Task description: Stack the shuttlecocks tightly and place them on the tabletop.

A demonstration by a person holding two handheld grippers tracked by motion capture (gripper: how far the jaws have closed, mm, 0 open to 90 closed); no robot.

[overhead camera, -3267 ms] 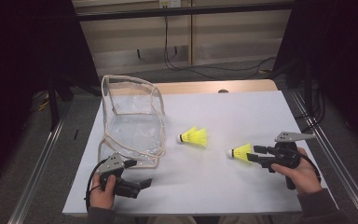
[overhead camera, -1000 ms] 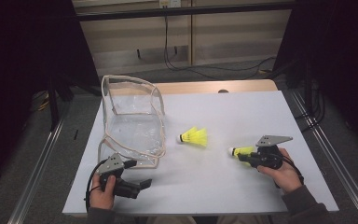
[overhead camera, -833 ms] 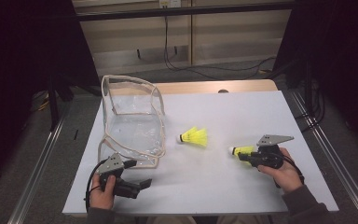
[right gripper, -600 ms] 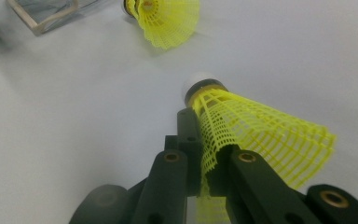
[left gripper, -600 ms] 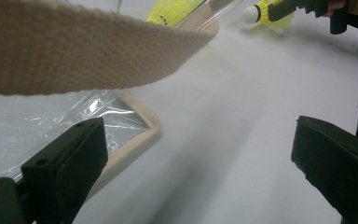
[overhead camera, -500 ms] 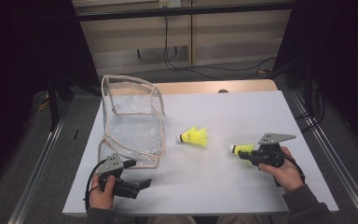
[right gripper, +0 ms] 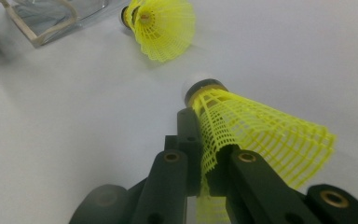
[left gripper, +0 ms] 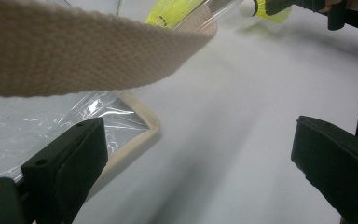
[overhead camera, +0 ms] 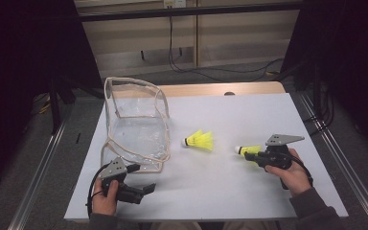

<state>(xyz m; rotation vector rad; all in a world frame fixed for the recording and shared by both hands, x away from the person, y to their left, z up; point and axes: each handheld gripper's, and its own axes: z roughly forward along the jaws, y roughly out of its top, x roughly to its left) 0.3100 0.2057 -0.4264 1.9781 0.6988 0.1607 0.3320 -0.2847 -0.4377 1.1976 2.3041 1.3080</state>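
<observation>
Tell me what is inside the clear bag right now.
Nothing shows inside the clear bag; through its walls only the white table appears. Both yellow shuttlecocks are outside: one lying loose, one pinched in the right gripper.

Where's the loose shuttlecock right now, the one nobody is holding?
In the high view the loose shuttlecock lies on the white table near its middle, between the clear bag on its left and the right gripper, whose jaws pinch the other shuttlecock.
</observation>
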